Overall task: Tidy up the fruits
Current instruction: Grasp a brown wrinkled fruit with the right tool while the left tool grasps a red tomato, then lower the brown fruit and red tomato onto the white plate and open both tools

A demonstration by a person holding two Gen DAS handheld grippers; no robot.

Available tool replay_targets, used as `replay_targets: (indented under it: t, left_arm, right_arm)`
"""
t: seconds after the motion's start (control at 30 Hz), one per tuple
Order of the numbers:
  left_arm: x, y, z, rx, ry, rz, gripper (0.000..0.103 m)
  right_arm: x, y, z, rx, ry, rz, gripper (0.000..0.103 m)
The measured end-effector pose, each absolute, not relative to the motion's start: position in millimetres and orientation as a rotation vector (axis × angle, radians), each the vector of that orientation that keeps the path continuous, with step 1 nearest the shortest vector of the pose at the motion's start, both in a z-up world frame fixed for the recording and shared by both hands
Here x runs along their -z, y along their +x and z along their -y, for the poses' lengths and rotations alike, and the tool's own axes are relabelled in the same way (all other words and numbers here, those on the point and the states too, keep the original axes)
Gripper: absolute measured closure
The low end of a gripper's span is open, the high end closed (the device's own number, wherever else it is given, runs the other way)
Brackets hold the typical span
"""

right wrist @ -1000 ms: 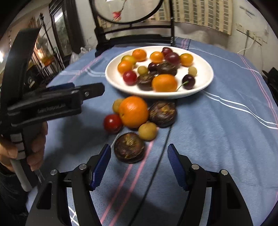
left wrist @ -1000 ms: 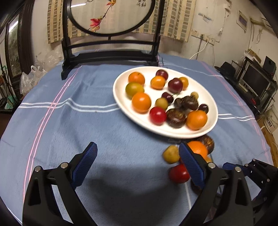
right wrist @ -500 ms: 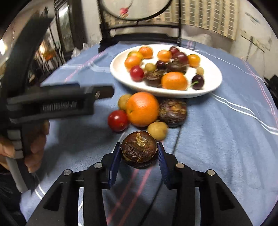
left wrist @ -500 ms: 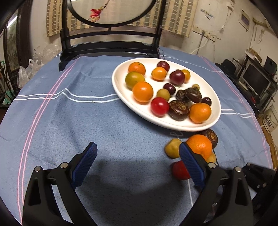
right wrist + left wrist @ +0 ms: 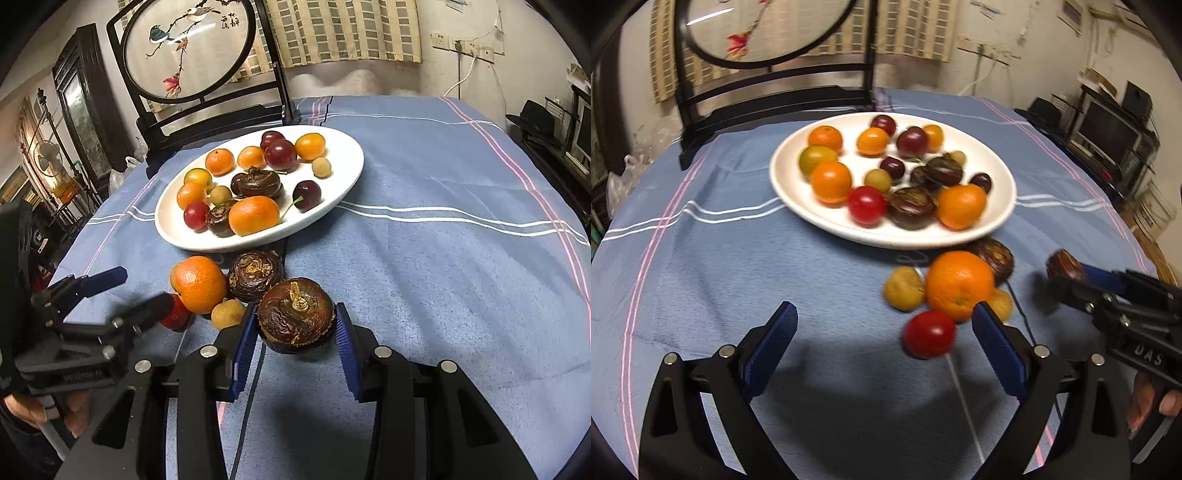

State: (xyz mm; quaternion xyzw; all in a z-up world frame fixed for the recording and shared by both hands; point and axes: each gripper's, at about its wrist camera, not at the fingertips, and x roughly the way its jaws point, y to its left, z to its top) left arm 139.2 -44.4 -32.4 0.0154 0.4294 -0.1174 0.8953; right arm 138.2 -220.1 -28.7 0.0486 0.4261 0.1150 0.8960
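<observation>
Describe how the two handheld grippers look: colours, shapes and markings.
Both are matte black frames with silver screws and ribbed blue pads. The left gripper has forked fingers; so has the right gripper. White letters "DAS" mark the right one's side.

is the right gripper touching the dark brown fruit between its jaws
Touching. The right wrist view shows the right gripper with both blue pads pressed against the sides of the dark brown fruit.

dark wrinkled fruit (image 5: 296, 315) — stem up, off cloth | white plate (image 5: 347, 173) — heaped | orange (image 5: 198, 283) — beside plate
</observation>
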Motion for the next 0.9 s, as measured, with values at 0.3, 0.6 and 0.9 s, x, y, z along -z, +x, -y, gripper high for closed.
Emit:
replay_targets:
  t: [0.3, 0.6, 0.9]
  left_arm:
    - [47, 138, 67, 0.319, 0.104, -0.923, 0.051]
    - [30, 126, 74, 0.359, 0.146, -0.872, 0.072]
    - [-13, 147, 59, 0.292, 0.049, -0.812, 0.072]
  right_arm:
    - [26, 133, 217, -0.251, 0.093, -0.878, 0.061]
    - [25, 134, 221, -0.227, 0.105, -0.855, 0.061]
    - [-12, 133, 221, -0.278, 0.176, -0.743, 0.061]
